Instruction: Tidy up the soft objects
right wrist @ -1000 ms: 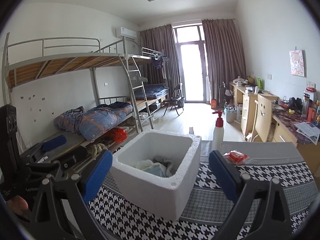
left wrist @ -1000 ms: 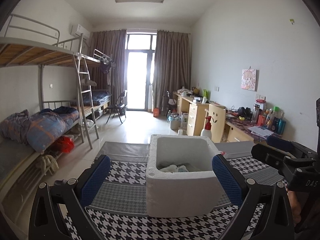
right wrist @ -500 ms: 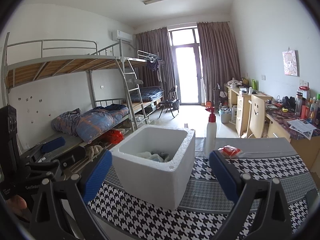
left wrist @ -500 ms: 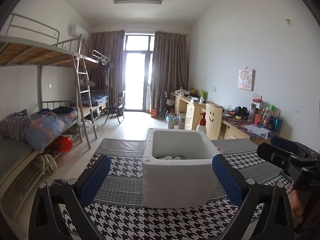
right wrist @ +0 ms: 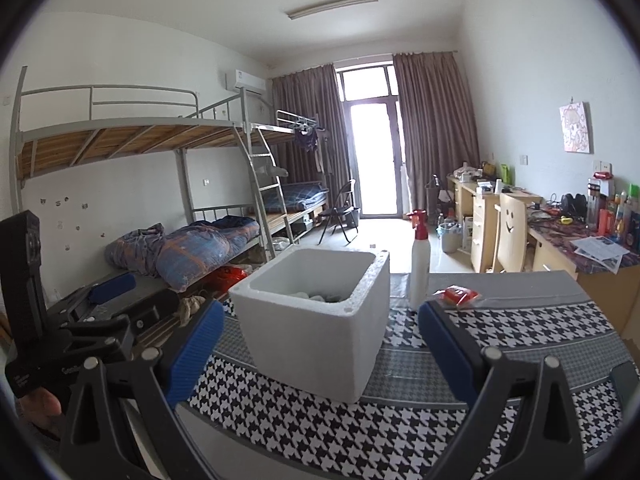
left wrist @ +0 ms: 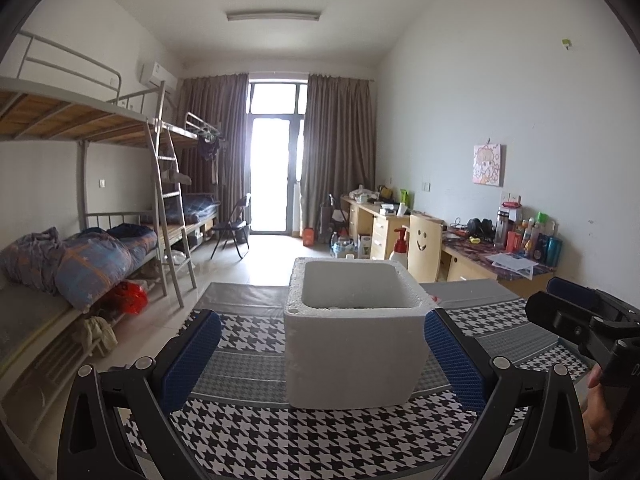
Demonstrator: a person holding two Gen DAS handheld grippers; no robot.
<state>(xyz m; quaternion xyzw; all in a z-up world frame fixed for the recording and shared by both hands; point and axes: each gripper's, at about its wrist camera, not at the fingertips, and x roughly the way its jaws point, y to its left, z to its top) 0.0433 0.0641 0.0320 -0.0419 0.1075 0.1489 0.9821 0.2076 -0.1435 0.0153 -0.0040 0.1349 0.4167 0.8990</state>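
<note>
A white foam box (left wrist: 352,336) stands on the houndstooth tablecloth (left wrist: 280,436); it also shows in the right wrist view (right wrist: 316,316). Soft cloth items (right wrist: 320,295) lie at its bottom, barely visible over the rim in the right wrist view and hidden in the left. My left gripper (left wrist: 322,354) is open and empty, its blue pads level with the box's sides, in front of it. My right gripper (right wrist: 320,354) is open and empty, in front of the box and to its right.
A white spray bottle with a red top (right wrist: 419,260) stands behind the box. A small red packet (right wrist: 458,294) lies to its right. Bunk beds (right wrist: 160,200) line the left wall, desks (right wrist: 560,248) the right. The table edge (right wrist: 256,436) is near.
Both grippers have dropped lower and tilted up, so the box's inside and the cloth in it have sunk out of sight. The jaws have stayed open.
</note>
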